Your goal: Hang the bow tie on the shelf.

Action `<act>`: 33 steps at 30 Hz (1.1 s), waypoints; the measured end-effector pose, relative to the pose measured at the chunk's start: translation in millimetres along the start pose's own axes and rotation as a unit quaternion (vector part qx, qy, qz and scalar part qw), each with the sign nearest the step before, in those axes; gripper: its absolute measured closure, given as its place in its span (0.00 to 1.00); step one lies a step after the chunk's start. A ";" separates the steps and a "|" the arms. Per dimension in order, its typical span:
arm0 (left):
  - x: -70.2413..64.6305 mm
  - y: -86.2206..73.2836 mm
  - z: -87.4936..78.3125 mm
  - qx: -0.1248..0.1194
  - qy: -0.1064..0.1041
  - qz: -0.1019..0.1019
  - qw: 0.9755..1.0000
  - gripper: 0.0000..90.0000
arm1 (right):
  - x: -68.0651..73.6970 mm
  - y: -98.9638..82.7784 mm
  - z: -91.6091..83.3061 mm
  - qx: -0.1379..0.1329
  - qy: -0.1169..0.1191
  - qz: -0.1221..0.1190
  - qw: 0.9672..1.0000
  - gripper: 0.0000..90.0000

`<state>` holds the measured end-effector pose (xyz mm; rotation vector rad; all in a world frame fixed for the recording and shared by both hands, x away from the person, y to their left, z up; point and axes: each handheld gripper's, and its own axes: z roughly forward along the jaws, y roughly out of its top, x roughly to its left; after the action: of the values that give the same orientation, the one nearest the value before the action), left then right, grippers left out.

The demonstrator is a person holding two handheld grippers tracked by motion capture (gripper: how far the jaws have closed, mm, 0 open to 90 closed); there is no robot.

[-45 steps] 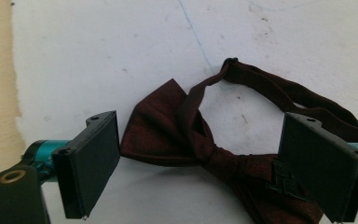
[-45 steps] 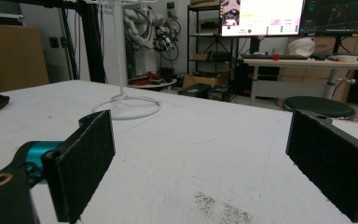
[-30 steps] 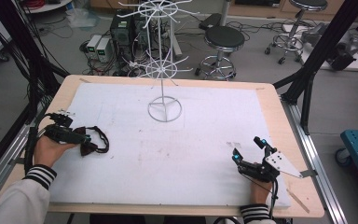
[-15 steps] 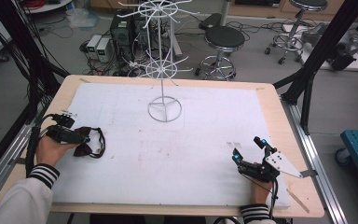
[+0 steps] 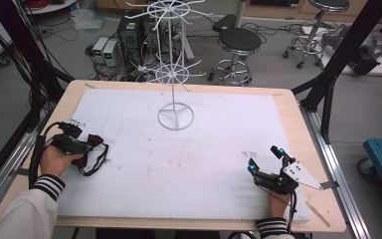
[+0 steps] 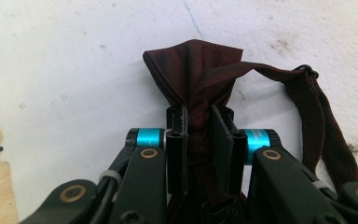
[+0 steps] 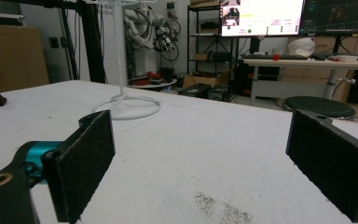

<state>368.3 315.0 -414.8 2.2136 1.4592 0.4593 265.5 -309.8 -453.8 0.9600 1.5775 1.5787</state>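
1. Here, nearest the person and well to the right of the wire stand [image 5: 175, 74], the right gripper [image 5: 267, 160] is resting low on the white mat [image 5: 189, 164], its fingers [image 7: 86, 161] spread wide and holding nothing; it is probably being kept ready as the free hand.
2. Further in and well to the left of the wire stand, the left gripper [image 6: 198, 135] is pinching a dark maroon bow tie [image 6: 200, 77] at its knotted middle, fingers nearly closed on the cloth. Gripping the centre likely keeps both wings gathered.
3. The bow tie is lying on the mat, its strap [image 5: 95, 160] trailing in a loop toward the stand's side.
4. Farthest, near the bench's [image 5: 298, 124] back edge, the wire stand is standing with bare arms, presumably waiting for something to be hung.
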 end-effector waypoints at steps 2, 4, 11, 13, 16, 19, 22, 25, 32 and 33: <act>0.0 -0.4 -0.4 -0.002 -0.002 0.003 1.000 0.85 | 0.0 0.0 0.0 0.000 0.000 0.001 1.000 0.08; -0.9 -0.3 -1.0 -0.007 -0.006 0.006 1.000 0.85 | 0.0 0.0 0.0 0.000 0.001 0.001 1.000 0.08; -0.6 -0.1 -4.8 -0.022 -0.011 0.009 1.000 0.86 | 0.0 0.1 0.2 -0.001 0.000 -0.002 1.000 0.08; 0.2 0.1 -6.8 -0.027 -0.018 0.012 0.999 0.86 | 0.0 0.0 0.2 -0.001 0.000 -0.002 1.000 0.08; 1.2 0.1 -8.8 -0.035 -0.025 0.011 0.999 0.86 | 0.0 0.0 0.2 -0.001 0.000 -0.003 1.000 0.08; 2.0 0.0 -11.2 -0.045 -0.029 0.012 0.999 0.86 | 0.1 0.1 0.2 -0.001 0.000 -0.002 1.000 0.08; 2.6 0.4 -14.9 -0.067 -0.041 0.010 0.997 0.86 | 0.1 0.1 0.1 0.001 -0.001 -0.003 1.000 0.08; 4.8 1.0 -18.6 -0.090 -0.068 0.002 0.994 0.86 | 0.1 0.1 0.2 0.000 0.000 -0.003 1.000 0.08; 4.2 1.5 -26.9 -0.135 -0.097 0.002 0.986 0.86 | 0.0 0.1 0.3 0.000 0.000 -0.005 1.000 0.08; 4.4 1.6 -28.1 -0.142 -0.102 0.001 0.985 0.86 | 0.0 0.1 0.3 0.000 0.000 -0.005 1.000 0.08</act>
<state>357.1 323.6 -390.1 1.9721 1.2029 0.4004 265.8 -309.6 -453.6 0.9506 1.5802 1.5714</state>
